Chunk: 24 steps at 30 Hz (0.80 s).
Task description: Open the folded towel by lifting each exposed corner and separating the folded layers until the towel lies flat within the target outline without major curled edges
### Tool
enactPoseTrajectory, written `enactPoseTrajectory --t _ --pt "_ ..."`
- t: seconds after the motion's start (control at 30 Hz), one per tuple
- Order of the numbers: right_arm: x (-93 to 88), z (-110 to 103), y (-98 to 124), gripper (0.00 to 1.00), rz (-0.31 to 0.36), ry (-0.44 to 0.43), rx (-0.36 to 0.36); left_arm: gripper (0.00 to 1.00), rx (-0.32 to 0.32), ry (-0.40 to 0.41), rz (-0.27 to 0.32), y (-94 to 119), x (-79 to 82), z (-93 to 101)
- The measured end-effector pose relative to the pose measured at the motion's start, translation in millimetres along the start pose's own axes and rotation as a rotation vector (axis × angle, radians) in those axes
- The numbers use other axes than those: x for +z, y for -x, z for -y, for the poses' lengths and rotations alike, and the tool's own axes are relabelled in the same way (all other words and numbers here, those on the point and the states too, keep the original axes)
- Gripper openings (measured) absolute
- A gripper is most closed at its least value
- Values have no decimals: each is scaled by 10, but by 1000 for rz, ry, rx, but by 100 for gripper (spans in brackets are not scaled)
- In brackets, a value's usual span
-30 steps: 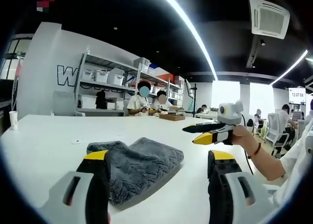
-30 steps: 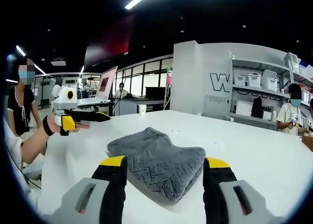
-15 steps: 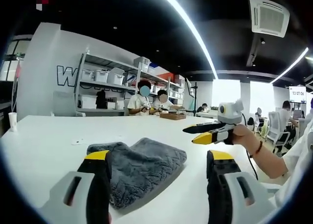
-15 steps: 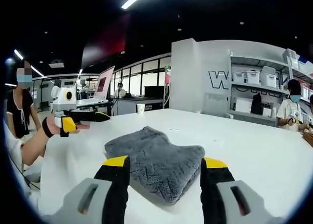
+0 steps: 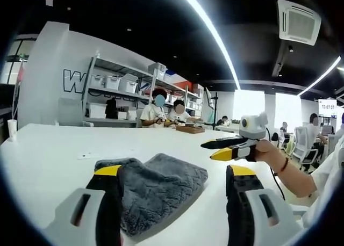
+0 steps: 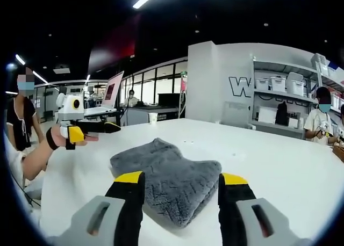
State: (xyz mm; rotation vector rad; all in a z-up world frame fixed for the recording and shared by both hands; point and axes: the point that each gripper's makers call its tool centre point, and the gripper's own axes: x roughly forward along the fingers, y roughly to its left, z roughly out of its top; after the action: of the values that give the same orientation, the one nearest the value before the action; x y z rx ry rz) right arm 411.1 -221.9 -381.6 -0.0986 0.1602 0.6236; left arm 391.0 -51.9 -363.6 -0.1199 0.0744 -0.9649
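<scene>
A folded grey towel lies on the white table; in the right gripper view the towel sits just beyond my jaws. My left gripper hovers open over the towel's near edge, nothing between its yellow-tipped jaws. My right gripper is also open above the towel, gripping nothing. The right gripper appears at the right of the left gripper view, held by a hand, jaws apart. At the left of the right gripper view, the left gripper is raised above the table.
Shelving with white bins stands behind the table, with seated people beside it. A paper cup stands on the far table edge. A person stands at the left.
Both views have drifted slightly; the towel sits a little lower and nearer in the right gripper view. Both grippers stay open and the towel lies unmoved.
</scene>
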Motion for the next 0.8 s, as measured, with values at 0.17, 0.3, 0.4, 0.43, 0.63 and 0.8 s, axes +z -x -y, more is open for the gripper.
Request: enactPoseTrajectory --t 0.17,0.3,0.4,0.43,0.63,0.8 --pt "15 97 -4 46 7 8 -43 76 0 17 0 -32 -18 -20" --pt "5 111 -12 49 2 -12 -40 76 3 18 -10 -53 -52 -31" --pt "0 114 -37 49 -5 -2 -40 76 11 21 -2 -61 -36 -55" --pt "-1 110 -43 49 -6 -2 -39 76 13 20 4 -65 -24 -64" --pt "1 85 -110 49 -7 -17 -26 75 27 -2 -3 -95 -49 -108" --pt "-22 107 -159 49 -18 -16 -23 74 37 18 9 -114 -44 -170"
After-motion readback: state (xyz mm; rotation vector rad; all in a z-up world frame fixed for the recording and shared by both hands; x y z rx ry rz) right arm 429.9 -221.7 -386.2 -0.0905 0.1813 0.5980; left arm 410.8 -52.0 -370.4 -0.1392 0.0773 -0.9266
